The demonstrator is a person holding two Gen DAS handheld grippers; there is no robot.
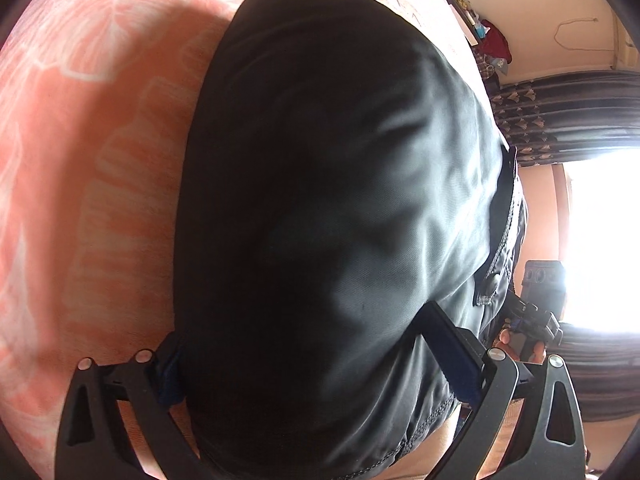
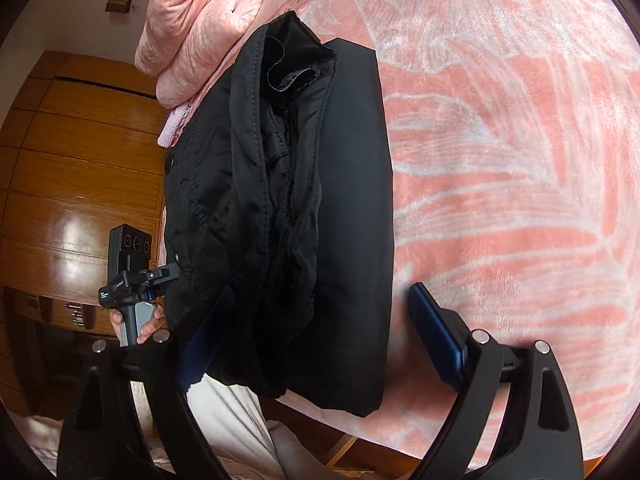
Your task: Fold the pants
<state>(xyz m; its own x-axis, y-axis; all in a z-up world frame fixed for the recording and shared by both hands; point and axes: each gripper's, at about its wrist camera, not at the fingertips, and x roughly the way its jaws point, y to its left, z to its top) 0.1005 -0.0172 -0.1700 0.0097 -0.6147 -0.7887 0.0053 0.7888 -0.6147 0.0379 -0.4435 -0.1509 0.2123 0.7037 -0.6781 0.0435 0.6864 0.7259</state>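
The black pants (image 1: 320, 200) lie folded into a compact stack on the pink patterned bedspread (image 1: 80, 160). In the right wrist view the pants (image 2: 300, 200) show layered folds with the waistband and seams on the left side. My left gripper (image 1: 308, 356) is open, its jaws wide apart on either side of the stack's near end. My right gripper (image 2: 320, 320) is open too, its blue pads (image 2: 436, 328) straddling the near end of the stack. Neither one pinches the cloth. The left gripper also shows in the right wrist view (image 2: 136, 280), held in a hand.
A rolled pink quilt (image 2: 208, 20) lies at the far end of the bed. A wooden wardrobe (image 2: 72, 160) stands beside the bed. A dark patterned curtain (image 1: 560, 120) and a bright window (image 1: 600, 240) are on the other side. The right gripper also shows in the left wrist view (image 1: 536, 320).
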